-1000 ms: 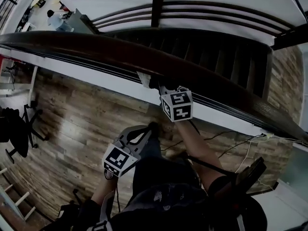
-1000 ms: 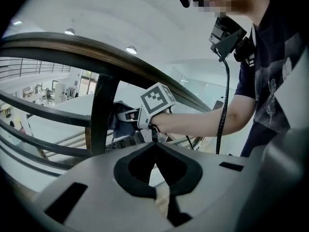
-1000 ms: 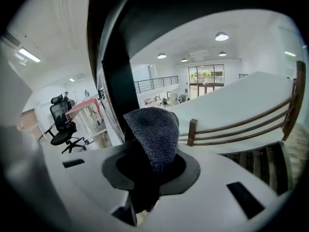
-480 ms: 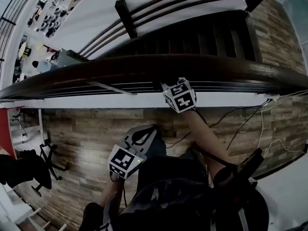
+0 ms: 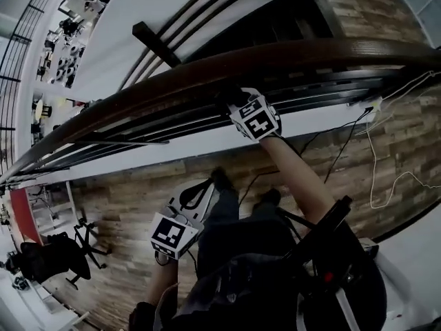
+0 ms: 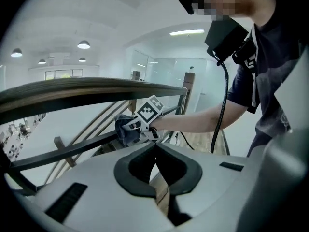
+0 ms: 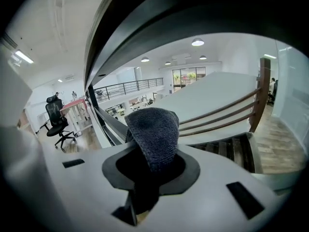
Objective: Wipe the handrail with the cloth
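the right tongs (image 5: 238, 103) are shut on a dark grey cloth (image 7: 153, 132). the cloth sticks up out of them in a soft lump. these tongs are up at the dark wood handrail (image 5: 193, 74). the cloth looks pressed to the near side or the under part of it. i cannot tell for sure how much of the cloth touches the wood.

the left tongs (image 6: 155, 153) are closed tight with nothing in them. they hang low by the person's legs, well apart from the handrail. they do no work right now.

i think the wiping step is going on. the handrail is long and curves away on both sides, so a lot of it may be left to wipe. i cannot tell which parts are clean.

next, i think the right tongs should slide along the handrail with the cloth pushed on the wood. the grip needs to be firm, so the cloth does not slip out and drop onto the stairs (image 7: 227, 149) below. the push should be soft and even, and it should follow the curve.
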A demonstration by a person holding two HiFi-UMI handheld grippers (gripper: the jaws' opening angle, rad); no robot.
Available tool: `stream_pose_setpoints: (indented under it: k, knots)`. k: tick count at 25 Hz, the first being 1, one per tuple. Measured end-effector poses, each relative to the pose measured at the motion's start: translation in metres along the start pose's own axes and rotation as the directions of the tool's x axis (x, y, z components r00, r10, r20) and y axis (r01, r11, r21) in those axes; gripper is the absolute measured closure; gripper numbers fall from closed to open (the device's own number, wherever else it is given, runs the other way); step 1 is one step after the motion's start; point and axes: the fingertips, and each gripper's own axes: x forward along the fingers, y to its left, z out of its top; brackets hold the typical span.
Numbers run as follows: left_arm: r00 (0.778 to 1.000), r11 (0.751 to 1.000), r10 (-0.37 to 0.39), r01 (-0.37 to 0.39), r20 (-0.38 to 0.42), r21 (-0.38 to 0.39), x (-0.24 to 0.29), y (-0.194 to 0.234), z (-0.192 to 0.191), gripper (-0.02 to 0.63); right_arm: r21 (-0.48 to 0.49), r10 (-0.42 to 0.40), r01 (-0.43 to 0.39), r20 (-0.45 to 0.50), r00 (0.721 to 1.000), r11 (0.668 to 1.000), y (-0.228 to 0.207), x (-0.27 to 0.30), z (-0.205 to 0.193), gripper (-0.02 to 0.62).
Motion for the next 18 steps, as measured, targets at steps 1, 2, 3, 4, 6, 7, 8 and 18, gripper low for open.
stream_pose_setpoints:
  k: [1,2,3,4,6,7,8,18]
  knots:
    - [1.0,1.0,-0.018,0.018,0.002,0.019,0.013,-0.01,0.01,0.598,0.006,-0.011,0.011,-0.001,1.0,1.0,-0.021,-0.012,-0.005,0.534]
    - [0.999,0.999,-0.039,0.039,0.003,0.025,0.023,-0.018,0.017,0.598,0.019,-0.022,0.022,0.0,1.0,1.0,-0.039,-0.023,-0.009,0.534]
    - [0.998,0.998,-0.059,0.059,0.004,0.022,0.032,-0.022,0.021,0.598,0.034,-0.034,0.034,-0.001,0.999,0.999,-0.056,-0.033,-0.012,0.534]
    - [0.997,0.997,-0.078,0.078,0.005,0.017,0.042,-0.022,0.024,0.598,0.049,-0.049,0.049,-0.002,0.999,0.998,-0.073,-0.042,-0.015,0.535]
    - [0.994,0.994,-0.11,0.109,0.009,0.02,0.063,-0.018,0.03,0.598,0.081,-0.085,0.085,-0.004,0.996,0.993,-0.106,-0.059,-0.02,0.534]
    - [0.992,0.992,-0.127,0.126,0.01,0.028,0.075,-0.015,0.034,0.598,0.099,-0.102,0.102,-0.005,0.995,0.99,-0.123,-0.067,-0.023,0.534]
    - [0.989,0.988,-0.149,0.148,0.01,0.039,0.09,-0.013,0.039,0.598,0.115,-0.121,0.121,-0.008,0.993,0.986,-0.141,-0.077,-0.028,0.534]
    - [0.931,0.927,-0.36,0.364,-0.059,0.088,0.234,-0.078,0.127,0.598,0.146,-0.357,0.363,-0.065,0.932,0.92,-0.361,-0.228,-0.103,0.534]
